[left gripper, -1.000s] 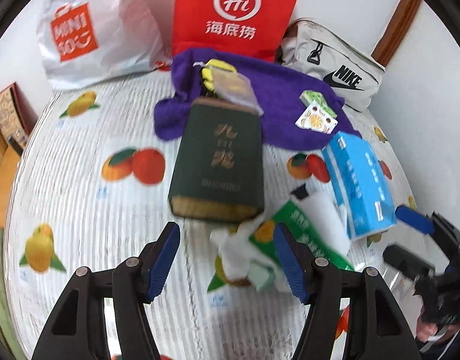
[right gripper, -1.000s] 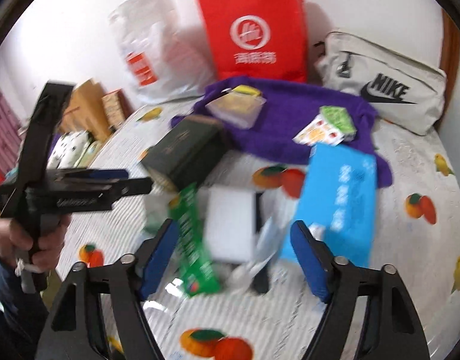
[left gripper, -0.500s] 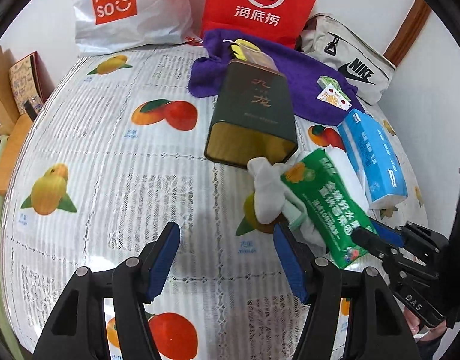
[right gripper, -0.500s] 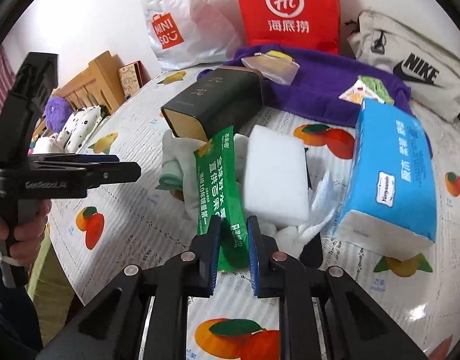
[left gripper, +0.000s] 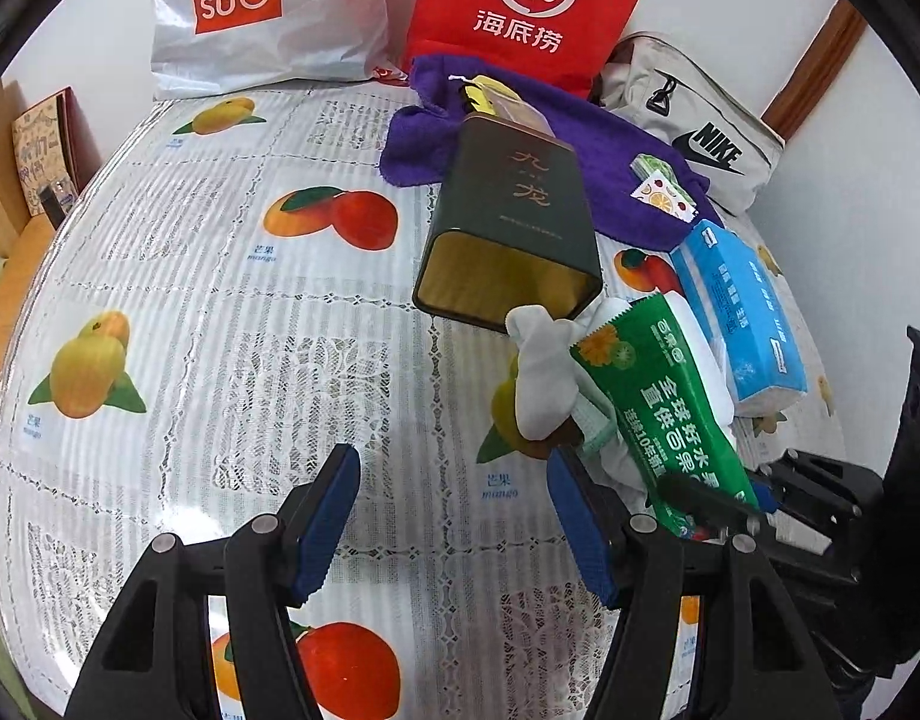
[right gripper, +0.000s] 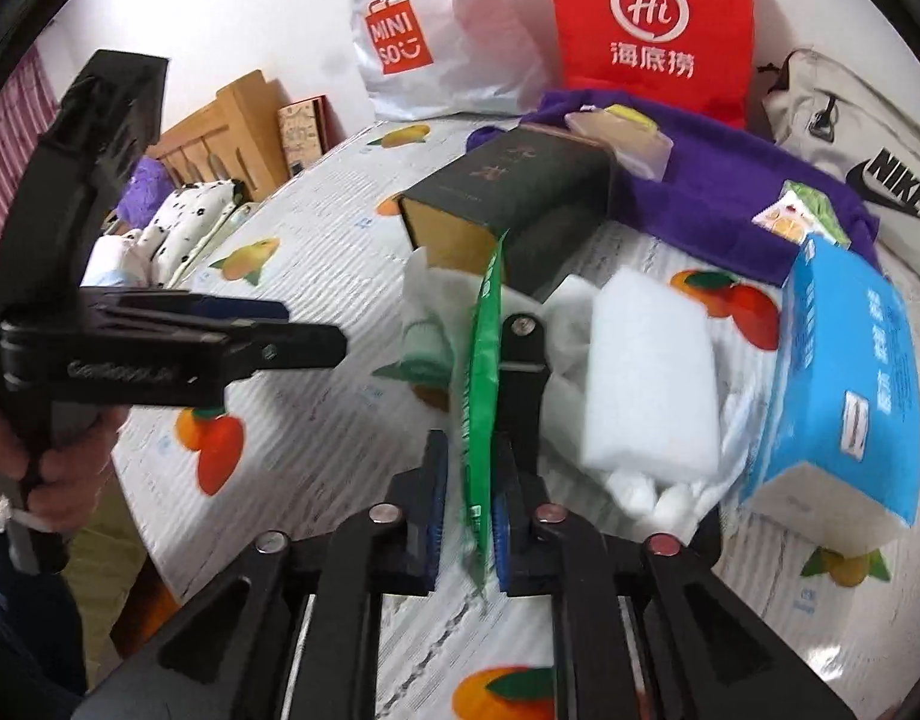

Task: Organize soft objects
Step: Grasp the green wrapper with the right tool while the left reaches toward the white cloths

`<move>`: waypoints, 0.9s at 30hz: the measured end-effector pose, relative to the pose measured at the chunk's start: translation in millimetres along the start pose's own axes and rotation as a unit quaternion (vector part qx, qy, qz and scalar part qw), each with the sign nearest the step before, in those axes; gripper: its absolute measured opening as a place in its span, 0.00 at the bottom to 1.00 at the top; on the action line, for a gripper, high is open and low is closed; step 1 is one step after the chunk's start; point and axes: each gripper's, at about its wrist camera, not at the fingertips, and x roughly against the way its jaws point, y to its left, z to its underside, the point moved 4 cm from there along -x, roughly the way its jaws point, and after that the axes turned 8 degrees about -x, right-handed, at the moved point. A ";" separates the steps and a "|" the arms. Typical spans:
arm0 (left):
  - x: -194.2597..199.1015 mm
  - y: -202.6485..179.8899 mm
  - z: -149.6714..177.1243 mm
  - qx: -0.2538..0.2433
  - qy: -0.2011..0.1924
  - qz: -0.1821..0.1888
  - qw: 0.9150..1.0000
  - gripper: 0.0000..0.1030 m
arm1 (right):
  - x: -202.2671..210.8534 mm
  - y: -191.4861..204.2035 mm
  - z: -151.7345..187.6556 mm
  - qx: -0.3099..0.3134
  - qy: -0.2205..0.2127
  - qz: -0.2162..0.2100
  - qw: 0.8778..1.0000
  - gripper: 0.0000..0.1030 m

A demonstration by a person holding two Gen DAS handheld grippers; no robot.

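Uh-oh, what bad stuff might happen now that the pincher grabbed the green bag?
The right gripper is shut on only the near edge of the green bag, so the thin plastic might slip out or tear when lifted. The bag lies on the white sock and against the white sponge, so pulling it may drag them around. The left gripper hangs open with nothing between its fingers, so nothing steadies the pile.

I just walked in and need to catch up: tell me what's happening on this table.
A person holds a gripper in each hand over a cluttered table. The right gripper has just closed on the end of a green packet, pinching it on edge. The left gripper hangs open and empty beside the pile. A white foam block, blue tissue pack and dark tin lie untouched.
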 end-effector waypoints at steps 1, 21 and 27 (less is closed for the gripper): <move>-0.6 -1.1 -0.7 -0.001 0.000 0.002 1.000 0.61 | 2.4 -1.1 -0.9 0.002 -0.006 0.007 1.000 0.04; -53.3 -42.4 -30.7 -0.024 0.000 0.046 0.999 0.24 | 83.4 -71.3 22.8 -0.069 -0.053 0.047 0.995 0.04; -33.0 -49.2 -26.3 -0.047 -0.017 0.044 0.998 0.13 | 91.4 -83.7 21.0 -0.081 -0.062 0.052 0.993 0.04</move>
